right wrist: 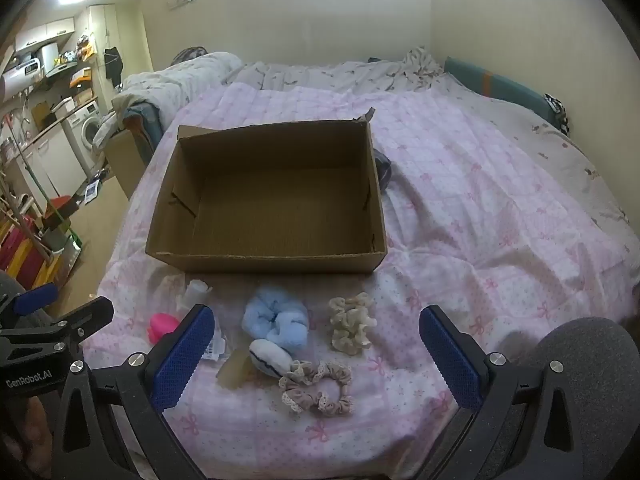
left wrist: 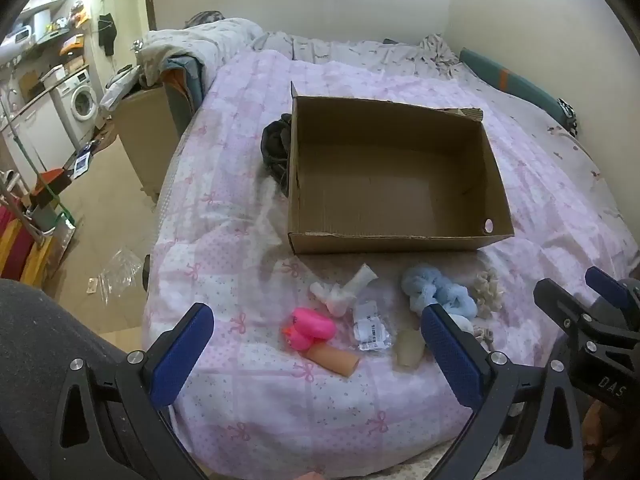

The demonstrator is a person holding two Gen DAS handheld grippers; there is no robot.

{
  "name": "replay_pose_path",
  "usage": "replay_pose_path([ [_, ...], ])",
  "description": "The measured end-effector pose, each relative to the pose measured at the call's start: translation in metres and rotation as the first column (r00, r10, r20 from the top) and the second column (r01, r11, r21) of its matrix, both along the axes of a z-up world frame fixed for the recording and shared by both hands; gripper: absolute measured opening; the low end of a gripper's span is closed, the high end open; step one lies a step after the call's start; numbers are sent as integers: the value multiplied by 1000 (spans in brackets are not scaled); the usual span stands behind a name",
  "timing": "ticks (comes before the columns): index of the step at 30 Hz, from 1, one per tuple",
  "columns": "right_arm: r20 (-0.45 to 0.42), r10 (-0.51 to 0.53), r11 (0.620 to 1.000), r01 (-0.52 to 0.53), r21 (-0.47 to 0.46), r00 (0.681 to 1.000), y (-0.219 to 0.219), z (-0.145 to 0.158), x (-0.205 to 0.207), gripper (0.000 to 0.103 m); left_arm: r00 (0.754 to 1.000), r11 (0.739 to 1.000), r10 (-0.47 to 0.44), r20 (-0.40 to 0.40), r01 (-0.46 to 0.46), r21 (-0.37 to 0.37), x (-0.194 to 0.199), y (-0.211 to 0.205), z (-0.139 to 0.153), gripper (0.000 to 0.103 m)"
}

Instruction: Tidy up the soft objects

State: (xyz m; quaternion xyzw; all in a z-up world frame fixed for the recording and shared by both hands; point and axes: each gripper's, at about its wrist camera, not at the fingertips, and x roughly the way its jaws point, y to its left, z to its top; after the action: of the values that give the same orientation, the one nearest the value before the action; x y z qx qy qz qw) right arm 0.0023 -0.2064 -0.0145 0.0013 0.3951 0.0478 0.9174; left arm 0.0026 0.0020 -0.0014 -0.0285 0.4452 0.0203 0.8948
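An open, empty cardboard box sits on the pink bedspread. In front of it lie soft things: a pink toy, a white soft piece, a peach tube, a beige piece, a blue fluffy scrunchie, a cream scrunchie, a white pad and a lace scrunchie. My left gripper is open and empty, above the pink toy. My right gripper is open and empty, above the scrunchies.
A dark cloth lies beside the box's left wall. A plastic packet lies among the toys. Crumpled bedding is piled at the bed's far end. The floor and a washing machine are to the left.
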Motion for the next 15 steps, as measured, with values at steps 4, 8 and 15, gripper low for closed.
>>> replay_pose_path([
  [4,-6,0,1000,0,-3,1000,0,0,0,103,1000,1000,-11,26,10,23,-2,-2,0,103],
  [8,-5,0,1000,0,-4,1000,0,0,0,103,1000,1000,-12,25,12,19,-3,-1,2,103],
  [15,-5,0,1000,0,-3,1000,0,-1,1,103,1000,1000,-10,22,10,19,-2,-1,2,103],
])
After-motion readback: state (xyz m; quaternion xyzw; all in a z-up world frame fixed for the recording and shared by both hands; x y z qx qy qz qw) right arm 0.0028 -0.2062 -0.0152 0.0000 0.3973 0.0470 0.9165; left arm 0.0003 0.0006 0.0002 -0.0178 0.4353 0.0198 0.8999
